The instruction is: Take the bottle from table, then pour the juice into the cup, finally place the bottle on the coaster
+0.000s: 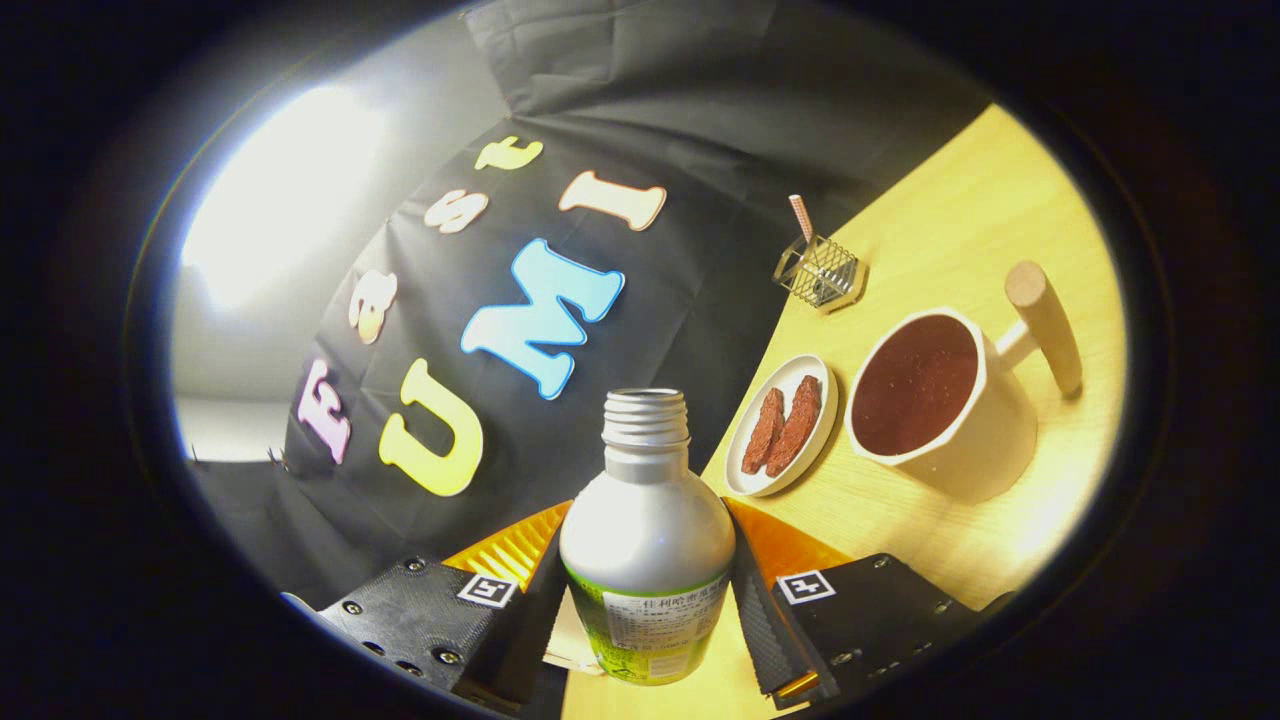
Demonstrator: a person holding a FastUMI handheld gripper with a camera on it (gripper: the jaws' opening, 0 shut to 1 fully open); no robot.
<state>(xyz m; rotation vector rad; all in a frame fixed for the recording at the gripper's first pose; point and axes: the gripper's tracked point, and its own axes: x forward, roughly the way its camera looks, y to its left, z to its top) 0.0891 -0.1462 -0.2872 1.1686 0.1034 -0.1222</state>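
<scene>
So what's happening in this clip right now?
The handheld gripper is shut on an uncapped bottle, both fingers pressing its sides, and the view is tilted toward the cup. The cup, with a wooden handle, stands beyond the fingers on the table and looks filled with something dark. Beside it sits a small plate with two brown pieces, and a wire holder further back.

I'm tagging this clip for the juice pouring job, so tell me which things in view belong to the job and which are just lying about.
Belongs to the job:
- bottle, uncapped, clamped between the claw fingers
- cup with a wooden handle, dark inside, beyond the fingers

Just lying about:
- small plate with two brown pieces, beside the cup
- wire holder with a striped straw, farther back on the table
</scene>
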